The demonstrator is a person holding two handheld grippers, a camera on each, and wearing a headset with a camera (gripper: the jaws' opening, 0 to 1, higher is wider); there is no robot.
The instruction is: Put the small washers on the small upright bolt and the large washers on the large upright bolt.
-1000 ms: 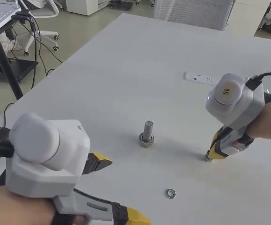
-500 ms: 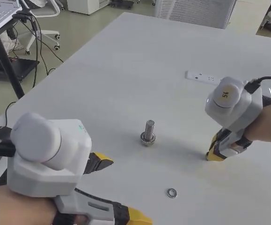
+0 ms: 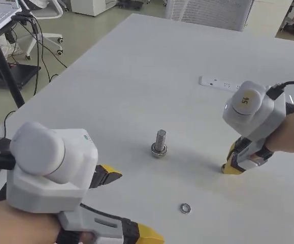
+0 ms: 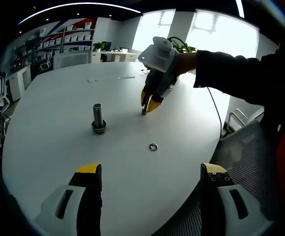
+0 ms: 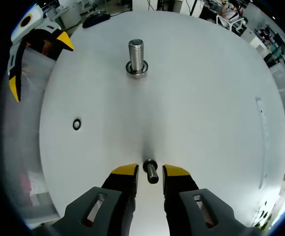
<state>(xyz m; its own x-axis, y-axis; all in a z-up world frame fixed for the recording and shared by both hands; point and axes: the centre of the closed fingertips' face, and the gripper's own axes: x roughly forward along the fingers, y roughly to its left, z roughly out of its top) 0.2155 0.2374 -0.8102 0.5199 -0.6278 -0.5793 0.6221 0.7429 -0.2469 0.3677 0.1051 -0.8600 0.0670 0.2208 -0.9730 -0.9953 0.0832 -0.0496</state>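
Left claw (image 4: 151,169): jaws wide apart, over the desk (image 3: 136,66) near edge. Right claw (image 5: 149,168): jaws slightly apart, straddling small bolt (image 5: 150,173). Large bolt (image 3: 160,142) mid-desk; loose washer (image 3: 185,208) nearer the near edge.

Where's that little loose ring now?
Head view: the washer lies on the table, nearer the person than the large bolt, right of the left tongs.

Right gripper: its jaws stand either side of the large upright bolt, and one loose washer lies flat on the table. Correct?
No. In the right gripper view the right gripper has its jaws either side of the small upright bolt; the large upright bolt stands apart. The loose washer does lie flat on the table.
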